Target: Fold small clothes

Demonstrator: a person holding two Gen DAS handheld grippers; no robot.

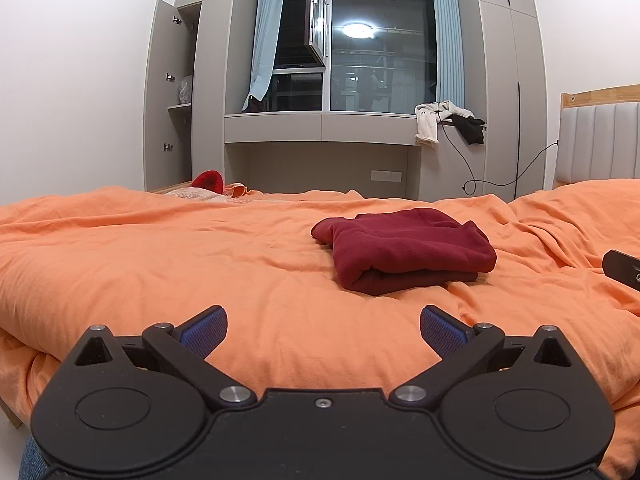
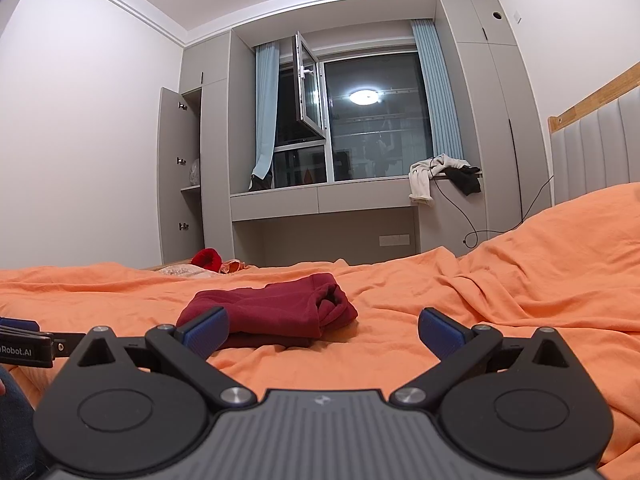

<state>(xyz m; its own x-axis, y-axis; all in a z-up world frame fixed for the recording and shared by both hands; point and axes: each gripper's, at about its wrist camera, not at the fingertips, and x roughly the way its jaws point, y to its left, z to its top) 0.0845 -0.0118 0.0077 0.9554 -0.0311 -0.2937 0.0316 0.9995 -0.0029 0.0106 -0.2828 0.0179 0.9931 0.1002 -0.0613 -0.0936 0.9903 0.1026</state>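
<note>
Your left gripper sits low over the near edge of the bed, its blue pads spread wide with nothing between them. Your right gripper is just as released, fingers apart and gripping nothing; its left pad overlaps the near corner of the garment in the right wrist view, though you cannot tell whether it touches the cloth.

Ahead of both lies the orange cover, rumpled, with deeper creases toward the right. On it rests the maroon garment, folded into a compact, layered bundle. From your left gripper it lies ahead and slightly right. From your right gripper it lies ahead and to the left, with an open rolled end facing right.

At the far left edge of the bed sits a red item. On the right stands the padded headboard with a wooden rim.

Beyond the bed, a grey cabinet on the left has its door open. The window at centre is dark, one sash swung inward, blue curtains at both sides. On the ledge to the right hang pale and dark clothes, with a cable trailing down.
</note>
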